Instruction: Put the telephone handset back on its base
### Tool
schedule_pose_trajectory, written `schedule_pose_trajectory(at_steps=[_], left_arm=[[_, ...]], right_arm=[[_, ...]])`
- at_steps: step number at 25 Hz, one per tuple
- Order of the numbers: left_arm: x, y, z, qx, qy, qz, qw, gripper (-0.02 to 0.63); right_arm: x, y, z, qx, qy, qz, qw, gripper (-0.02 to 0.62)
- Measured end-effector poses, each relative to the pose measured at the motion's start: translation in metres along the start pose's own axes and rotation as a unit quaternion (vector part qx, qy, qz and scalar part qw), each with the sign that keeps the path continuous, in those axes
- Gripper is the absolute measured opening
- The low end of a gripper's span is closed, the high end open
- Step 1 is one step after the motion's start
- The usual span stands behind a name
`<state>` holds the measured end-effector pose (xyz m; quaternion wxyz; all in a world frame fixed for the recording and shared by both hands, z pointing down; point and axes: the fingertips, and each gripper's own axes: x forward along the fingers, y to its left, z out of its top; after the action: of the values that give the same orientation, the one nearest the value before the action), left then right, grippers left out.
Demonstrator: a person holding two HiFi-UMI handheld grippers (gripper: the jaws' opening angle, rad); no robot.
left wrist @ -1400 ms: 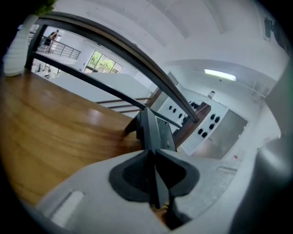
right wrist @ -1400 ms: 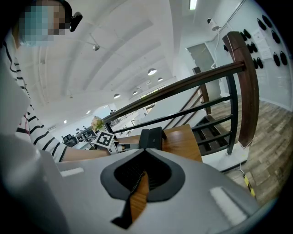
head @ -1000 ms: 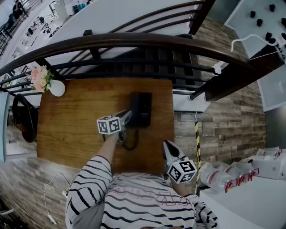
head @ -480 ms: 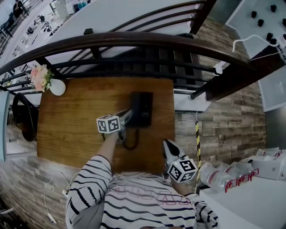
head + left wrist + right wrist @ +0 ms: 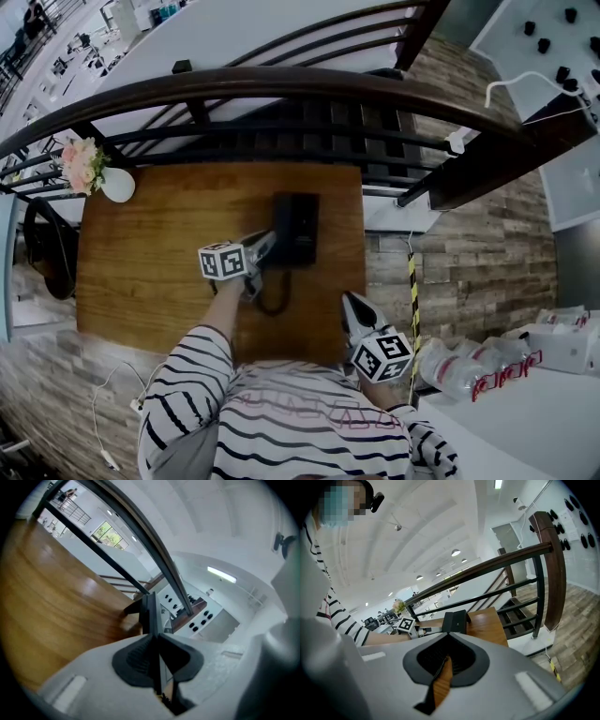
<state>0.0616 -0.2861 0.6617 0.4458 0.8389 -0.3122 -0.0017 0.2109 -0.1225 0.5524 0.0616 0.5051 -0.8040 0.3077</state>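
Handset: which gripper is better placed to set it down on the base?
Left. The left gripper is at the base, jaws closed on the handset; the right gripper hangs back, empty, at the near edge of the table.

Counter (image 5: 159, 253): smooth varnished wood, glossy. Telephone base (image 5: 302, 225) on it, and handset (image 5: 150, 616): black matt plastic. My left tongs (image 5: 265, 246) and right tongs (image 5: 352, 309): grey matt plastic shells, black ribbed pads (image 5: 461, 660). Behind the counter, railing (image 5: 281, 84): glossy dark wood over black metal bars.
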Motion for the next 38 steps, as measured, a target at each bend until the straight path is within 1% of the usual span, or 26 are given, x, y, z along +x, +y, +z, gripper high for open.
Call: schedule_pose_trajectory(at_steps=[10, 16, 23, 28, 33, 35, 38], left_arm=[[-0.002, 0.001, -0.001, -0.012, 0.000, -0.011, 0.9999, 0.046], [-0.003, 0.008, -0.004, -0.006, 0.003, 0.012, 0.9999, 0.037], [-0.001, 0.008, -0.004, 0.002, 0.005, 0.015, 0.9999, 0.040], [-0.003, 0.005, -0.002, 0.022, 0.008, 0.022, 0.9995, 0.040], [-0.016, -0.006, 0.004, 0.038, -0.006, 0.017, 0.9991, 0.057], [-0.022, -0.015, 0.007, 0.050, -0.011, 0.013, 0.9986, 0.069], [-0.038, -0.033, 0.010, 0.076, -0.019, 0.012, 0.9969, 0.071]], right_arm=[[0.001, 0.000, 0.000, 0.000, 0.000, -0.003, 1.000, 0.000], [0.002, 0.001, 0.001, 0.000, 0.000, -0.002, 1.000, 0.000], [0.003, 0.002, 0.001, 0.001, -0.002, -0.002, 1.000, 0.000], [0.003, 0.002, 0.002, 0.001, -0.003, -0.001, 1.000, 0.000], [0.003, 0.009, 0.001, -0.002, -0.006, 0.004, 1.000, 0.000], [0.004, 0.012, 0.002, -0.004, -0.008, 0.008, 1.000, 0.000], [0.004, 0.022, 0.001, -0.007, -0.012, 0.014, 1.000, 0.000]])
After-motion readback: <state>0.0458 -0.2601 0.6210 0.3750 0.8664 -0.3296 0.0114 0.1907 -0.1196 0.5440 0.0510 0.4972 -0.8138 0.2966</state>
